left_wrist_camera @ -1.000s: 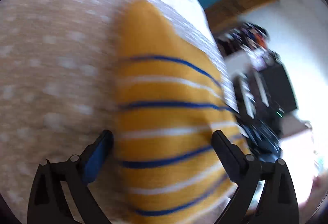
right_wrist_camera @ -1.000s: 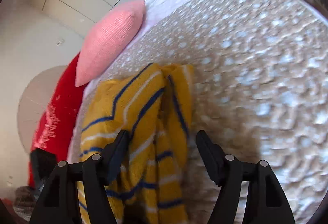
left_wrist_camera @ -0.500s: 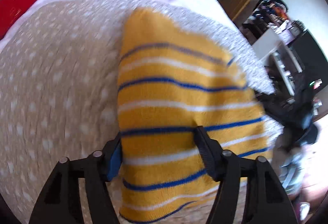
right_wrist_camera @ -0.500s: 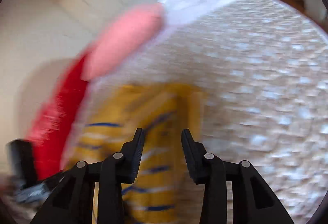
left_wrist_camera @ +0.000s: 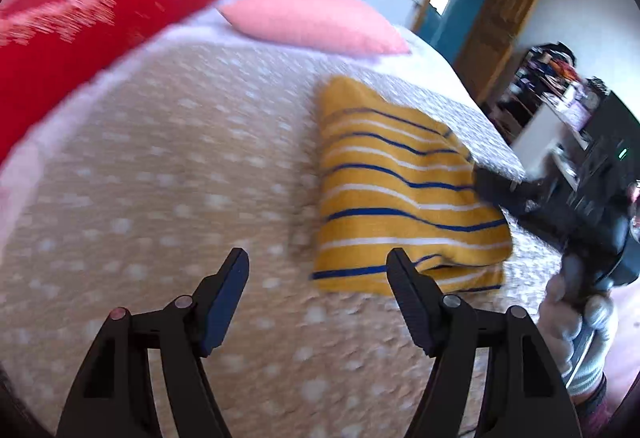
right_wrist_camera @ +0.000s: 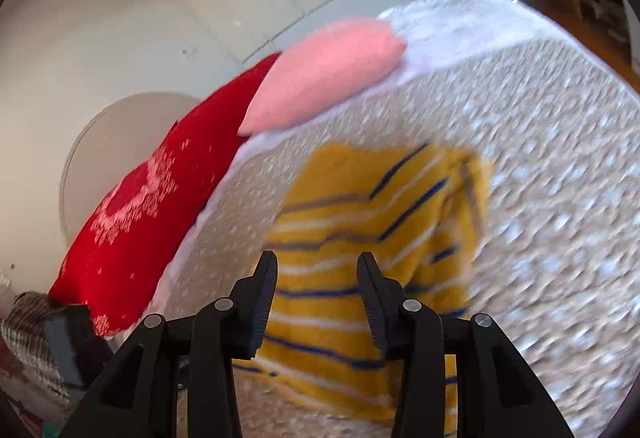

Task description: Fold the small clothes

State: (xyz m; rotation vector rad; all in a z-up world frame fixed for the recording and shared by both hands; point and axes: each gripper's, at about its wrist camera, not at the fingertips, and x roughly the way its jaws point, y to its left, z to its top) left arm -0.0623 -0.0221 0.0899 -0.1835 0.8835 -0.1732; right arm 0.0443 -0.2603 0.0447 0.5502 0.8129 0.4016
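A folded yellow garment (left_wrist_camera: 396, 193) with blue and white stripes lies on the dotted beige bedspread (left_wrist_camera: 168, 197). My left gripper (left_wrist_camera: 318, 268) is open and empty, raised just left of and in front of the garment's near edge. In the right wrist view the same garment (right_wrist_camera: 384, 222) lies ahead of my right gripper (right_wrist_camera: 317, 272), which is open and empty above its near part. The right gripper also shows in the left wrist view (left_wrist_camera: 492, 183), black, at the garment's far right edge, held by a gloved hand (left_wrist_camera: 576, 322).
A red pillow (left_wrist_camera: 80, 33) and a pink pillow (left_wrist_camera: 316, 17) lie at the head of the bed. The bed's right edge (left_wrist_camera: 516, 173) drops to a room with shelves (left_wrist_camera: 552, 85) and a wooden door (left_wrist_camera: 496, 1).
Both grippers have pulled back and up from the garment. The left one no longer straddles it and has shifted left. The right gripper has opened a little wider than half a second ago.
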